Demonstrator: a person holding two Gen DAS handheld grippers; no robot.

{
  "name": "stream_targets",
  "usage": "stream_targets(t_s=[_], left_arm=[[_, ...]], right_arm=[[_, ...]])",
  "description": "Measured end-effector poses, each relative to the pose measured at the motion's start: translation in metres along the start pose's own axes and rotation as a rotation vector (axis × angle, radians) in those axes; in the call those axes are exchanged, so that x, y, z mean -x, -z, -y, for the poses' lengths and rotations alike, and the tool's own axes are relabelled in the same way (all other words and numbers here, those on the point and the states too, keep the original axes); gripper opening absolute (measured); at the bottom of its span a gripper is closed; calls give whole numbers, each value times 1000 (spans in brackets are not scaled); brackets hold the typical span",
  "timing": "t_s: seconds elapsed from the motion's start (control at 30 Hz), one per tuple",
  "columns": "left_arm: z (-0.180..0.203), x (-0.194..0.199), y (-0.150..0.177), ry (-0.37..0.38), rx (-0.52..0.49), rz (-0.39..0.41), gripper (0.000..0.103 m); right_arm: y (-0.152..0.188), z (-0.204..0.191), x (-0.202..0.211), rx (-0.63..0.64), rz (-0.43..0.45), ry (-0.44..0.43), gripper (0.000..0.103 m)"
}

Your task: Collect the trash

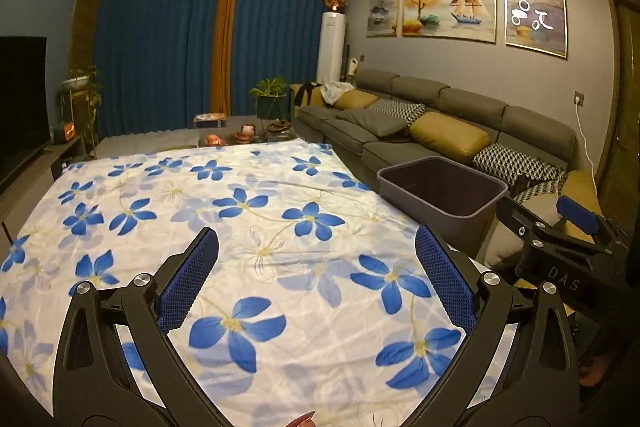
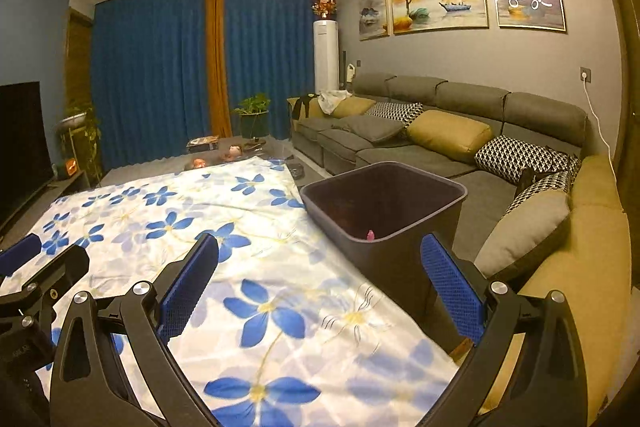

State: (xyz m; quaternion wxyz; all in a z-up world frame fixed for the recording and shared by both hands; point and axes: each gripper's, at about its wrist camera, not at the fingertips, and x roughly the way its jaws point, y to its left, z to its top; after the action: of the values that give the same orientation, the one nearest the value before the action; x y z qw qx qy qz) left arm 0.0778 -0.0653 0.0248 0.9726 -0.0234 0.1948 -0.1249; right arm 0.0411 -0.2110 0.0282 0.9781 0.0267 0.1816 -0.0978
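Note:
A dark grey bin (image 1: 442, 193) stands beside the right edge of a table covered by a white cloth with blue flowers (image 1: 208, 211). In the right wrist view the bin (image 2: 384, 203) is just ahead, and a small pink item (image 2: 370, 235) shows inside near its front wall. My left gripper (image 1: 316, 247) hangs open over the cloth with nothing between its blue pads. My right gripper (image 2: 320, 251) is open too, empty, over the table's right edge beside the bin. The right gripper (image 1: 560, 227) shows at the right of the left wrist view. No loose trash shows on the cloth.
A long grey sofa (image 1: 440, 115) with yellow and patterned cushions runs along the right wall behind the bin. A low glass table (image 1: 244, 137) with ornaments and potted plants stands beyond the cloth. A television (image 1: 20, 103) is at the left. Blue curtains close the far wall.

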Motion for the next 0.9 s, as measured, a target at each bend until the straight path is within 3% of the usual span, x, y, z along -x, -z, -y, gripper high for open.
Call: stream_targets(t_s=[0.9], left_arm=[[-19,22,11,-6,45,-15,97]], right_arm=[[7,-19,26,24,24,-2,97]])
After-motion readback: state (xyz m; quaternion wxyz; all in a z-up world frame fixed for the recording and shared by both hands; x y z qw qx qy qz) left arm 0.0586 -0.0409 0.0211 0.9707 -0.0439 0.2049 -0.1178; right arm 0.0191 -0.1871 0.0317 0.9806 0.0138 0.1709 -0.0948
